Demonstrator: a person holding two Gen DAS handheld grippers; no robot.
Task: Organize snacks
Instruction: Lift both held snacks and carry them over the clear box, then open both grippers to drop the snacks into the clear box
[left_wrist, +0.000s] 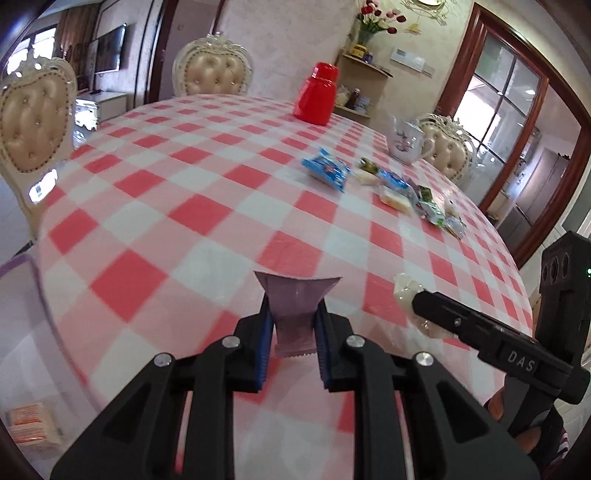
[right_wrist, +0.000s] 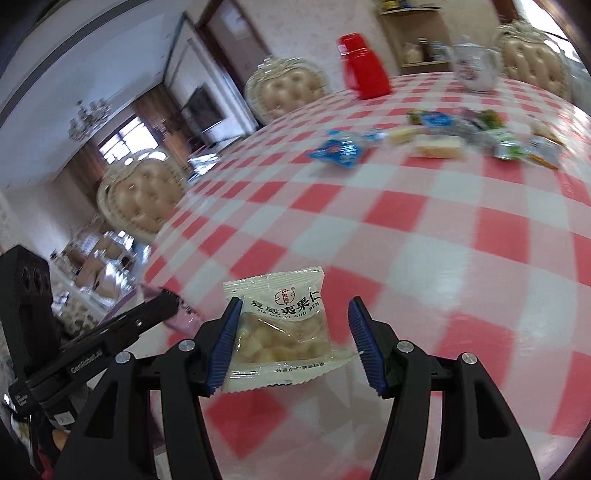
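Snacks lie scattered on a round table (left_wrist: 192, 192) draped in a glossy red, pink and white checked cloth; padded, button-tufted chairs (left_wrist: 212, 72) with carved cream frames ring it. Toward the far side stand a faceted red plastic jar (left_wrist: 317, 94) and a white floral porcelain teapot (left_wrist: 406, 142). Just before the teapot sits a loose heap of wrapped snacks (left_wrist: 413, 192), crinkly film in blue, green and clear, with one blue packet (left_wrist: 327, 169) lying slightly apart from it.

At the near edge, the left gripper (left_wrist: 293, 332) has its ribbed blue pads closed tight on a flat mauve foil sachet (left_wrist: 297, 301), whose serrated ends flare out above and below. The right gripper (right_wrist: 291, 341) carries a clear square packet of pale nut pieces (right_wrist: 280, 328) with crimped seams; the left pad touches it, the right pad stands off, so the hold is uncertain.
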